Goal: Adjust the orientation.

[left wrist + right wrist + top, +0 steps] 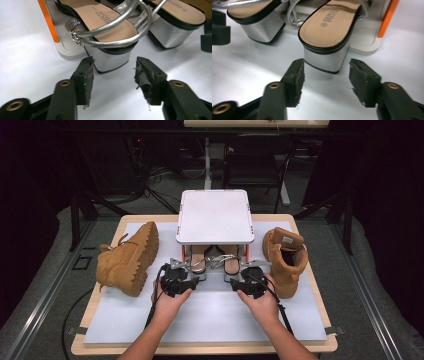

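— Where were the sandals?
— Under the stand on the desk. Your left gripper and right gripper gaped, holding nothing.
— Where to grip?
— The stiff silver heels; probably light, slick.

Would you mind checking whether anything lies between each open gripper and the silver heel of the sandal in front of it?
Nothing visible does. The left gripper faces the left sandal's heel over bare white mat, jaws open. The right gripper likewise faces the right sandal's heel, with open mat between.
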Demonstrator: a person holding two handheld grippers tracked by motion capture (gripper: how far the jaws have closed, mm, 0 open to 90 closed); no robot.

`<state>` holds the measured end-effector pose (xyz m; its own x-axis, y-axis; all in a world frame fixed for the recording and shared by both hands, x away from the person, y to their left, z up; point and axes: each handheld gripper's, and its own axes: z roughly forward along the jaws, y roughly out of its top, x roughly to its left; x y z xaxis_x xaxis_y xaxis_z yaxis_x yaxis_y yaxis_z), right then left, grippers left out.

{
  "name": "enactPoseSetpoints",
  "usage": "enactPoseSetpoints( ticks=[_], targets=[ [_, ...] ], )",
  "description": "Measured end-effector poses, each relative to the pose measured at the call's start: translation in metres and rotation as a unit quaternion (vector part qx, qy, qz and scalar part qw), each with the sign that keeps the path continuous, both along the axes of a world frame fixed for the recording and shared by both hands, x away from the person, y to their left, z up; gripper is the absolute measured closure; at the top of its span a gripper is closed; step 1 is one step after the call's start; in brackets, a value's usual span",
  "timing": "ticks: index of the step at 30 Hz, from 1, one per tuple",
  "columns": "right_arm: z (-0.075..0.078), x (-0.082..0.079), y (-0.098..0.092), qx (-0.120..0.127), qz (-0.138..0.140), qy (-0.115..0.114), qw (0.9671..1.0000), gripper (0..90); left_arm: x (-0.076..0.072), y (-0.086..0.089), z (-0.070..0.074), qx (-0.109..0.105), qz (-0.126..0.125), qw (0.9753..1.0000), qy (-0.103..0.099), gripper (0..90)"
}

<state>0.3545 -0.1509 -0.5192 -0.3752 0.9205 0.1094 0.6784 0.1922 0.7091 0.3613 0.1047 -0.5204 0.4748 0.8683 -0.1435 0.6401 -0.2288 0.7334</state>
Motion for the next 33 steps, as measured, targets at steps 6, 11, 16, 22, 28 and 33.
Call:
enactPoseSetpoints(
  ticks=[6, 11, 16, 22, 28, 33],
  targets=[
    [0.001, -0.004, 0.000, 0.005, -0.006, 0.000, 1.0000, 58.4, -0.001, -0.002, 0.001, 0.004, 0.001, 1.0000, 0.005, 61.7],
    [0.000, -0.002, 0.003, 0.000, -0.009, 0.000, 1.0000, 61.9, 0.000, -0.008, 0.000, 0.007, 0.002, 1.0000, 0.002, 61.9],
    [-0.001, 0.001, 0.008, -0.007, -0.011, 0.001, 0.9999, 62.7, 0.003, -0.012, 0.001, 0.011, 0.001, 0.9999, 0.003, 61.6],
    [-0.003, 0.005, 0.009, -0.007, -0.018, 0.000, 0.9998, 62.7, 0.004, -0.012, 0.002, 0.013, 0.004, 0.9999, 0.004, 62.1],
    [-0.002, 0.007, 0.009, -0.004, -0.021, 0.005, 0.9998, 63.3, 0.004, -0.014, 0.003, 0.024, 0.014, 0.9996, 0.000, 65.5],
    [-0.002, 0.006, 0.011, -0.003, -0.021, 0.004, 0.9998, 64.2, 0.006, -0.013, 0.000, 0.021, 0.021, 0.9996, 0.003, 62.5]
  ],
)
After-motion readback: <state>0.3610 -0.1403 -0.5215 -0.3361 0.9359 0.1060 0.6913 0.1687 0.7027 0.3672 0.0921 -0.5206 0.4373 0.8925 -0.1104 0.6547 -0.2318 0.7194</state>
